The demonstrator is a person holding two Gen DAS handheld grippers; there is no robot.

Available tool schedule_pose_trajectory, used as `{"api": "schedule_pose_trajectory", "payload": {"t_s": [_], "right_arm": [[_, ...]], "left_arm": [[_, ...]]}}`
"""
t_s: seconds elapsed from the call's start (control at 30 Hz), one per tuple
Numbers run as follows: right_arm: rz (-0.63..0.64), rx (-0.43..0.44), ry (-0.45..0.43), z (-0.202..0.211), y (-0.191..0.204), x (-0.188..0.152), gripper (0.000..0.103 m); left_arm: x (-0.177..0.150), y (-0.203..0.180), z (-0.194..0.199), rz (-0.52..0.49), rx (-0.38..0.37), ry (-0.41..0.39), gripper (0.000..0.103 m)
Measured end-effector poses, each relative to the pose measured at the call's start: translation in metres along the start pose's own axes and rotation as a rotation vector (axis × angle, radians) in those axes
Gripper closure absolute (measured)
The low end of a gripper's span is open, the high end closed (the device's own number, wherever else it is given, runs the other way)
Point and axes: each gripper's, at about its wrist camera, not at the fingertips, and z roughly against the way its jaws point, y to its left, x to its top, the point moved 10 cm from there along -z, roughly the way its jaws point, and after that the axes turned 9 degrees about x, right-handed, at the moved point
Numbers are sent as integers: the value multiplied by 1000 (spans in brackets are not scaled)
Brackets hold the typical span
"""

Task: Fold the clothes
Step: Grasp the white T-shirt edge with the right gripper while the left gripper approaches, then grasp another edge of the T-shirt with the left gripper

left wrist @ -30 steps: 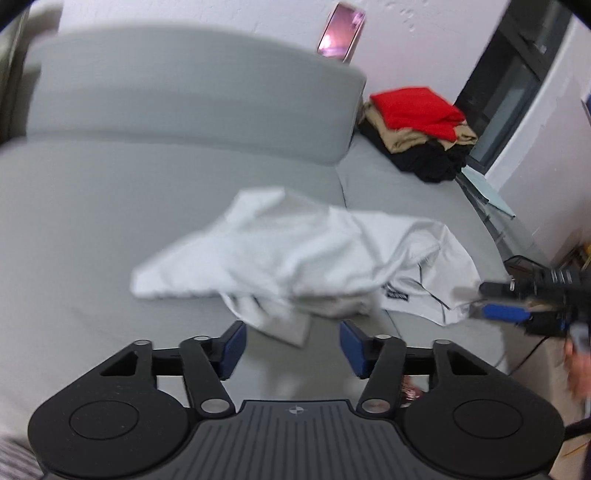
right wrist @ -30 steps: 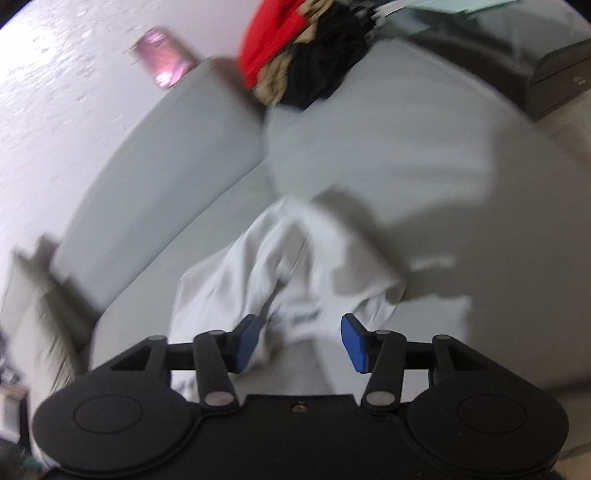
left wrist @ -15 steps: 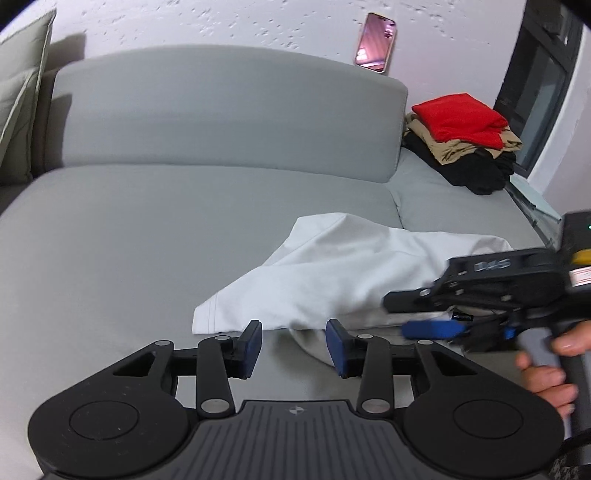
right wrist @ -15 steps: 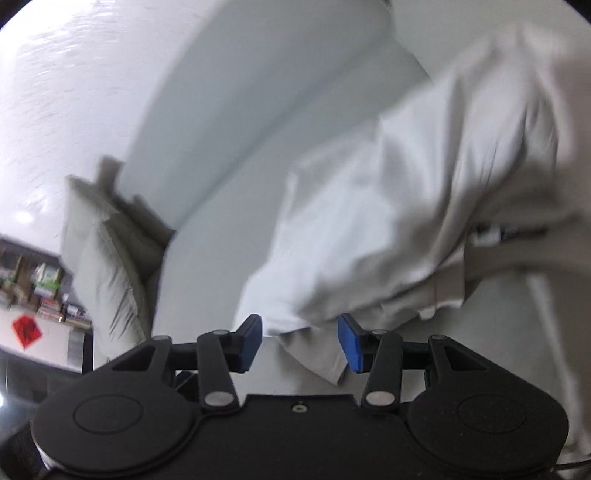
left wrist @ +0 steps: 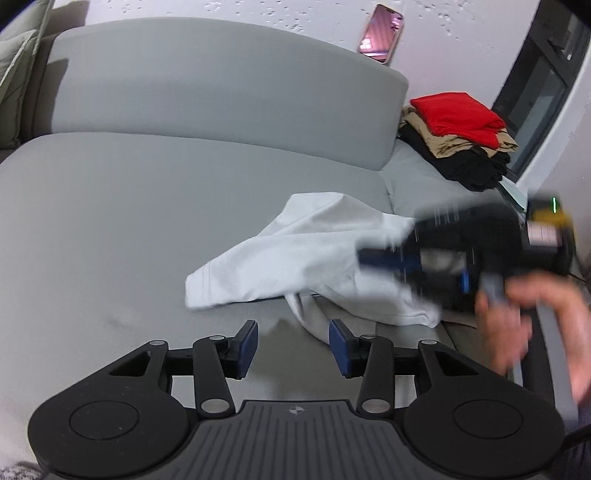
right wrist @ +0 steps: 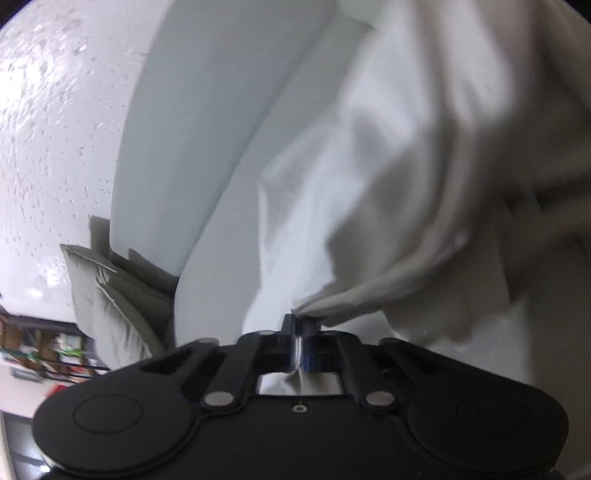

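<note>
- Two tongs work over one crumpled white garment (left wrist: 295,254) that lies on the seat of a grey sofa (left wrist: 129,206), toward the sofa's right half in the left wrist view.
- The left tongs (left wrist: 293,345) hang just above the seat with their blue pads parted at a middling width; their jaws have narrowed a little in the last moment, and nothing is between them. A drooping fold of the garment sits just beyond the right pad, not touching it as far as can be seen.
- The right tongs (right wrist: 299,332) have just snapped together and are clamped on a pinch of the white cloth; in the right wrist view the fabric bunches at the pad tips and a strip of it shows behind them.
- In the left wrist view the right tongs are blurred, reaching in from the right edge over the garment, with a hand (left wrist: 532,321) on the grip.
- A stack of folded clothes (left wrist: 458,136), red on top of tan on top of black, rests at the far right end of the sofa, well apart from the white garment.
- A phone (left wrist: 380,33) leans against the white wall above the backrest.
- Pale cushions (right wrist: 110,299) stand at the sofa's left end.
</note>
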Motion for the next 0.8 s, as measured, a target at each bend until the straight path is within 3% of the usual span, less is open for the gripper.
{"api": "schedule_pose_trajectory", "payload": {"t_s": [0.17, 0.2, 0.23, 0.27, 0.37, 0.5, 0.6, 0.8], "right_arm": [[131, 116, -204, 12, 75, 76, 99], [132, 112, -229, 13, 80, 90, 93], [134, 110, -241, 14, 83, 101, 78], [135, 101, -227, 15, 83, 104, 71], [181, 39, -184, 29, 74, 91, 67], [222, -1, -132, 64, 55, 57, 68], [229, -2, -96, 99, 35, 35, 78], [174, -36, -128, 149, -8, 21, 79]], "left_arm": [[4, -10, 1, -25, -30, -16, 64], [5, -13, 1, -26, -36, -15, 64], [4, -15, 0, -22, -47, -8, 64], [3, -18, -2, -19, -58, -2, 64], [0, -24, -8, 8, -89, 13, 64], [2, -18, -24, 140, -141, 36, 65], [5, -17, -37, 222, -175, 55, 68], [2, -15, -71, 392, -203, 138, 74]]}}
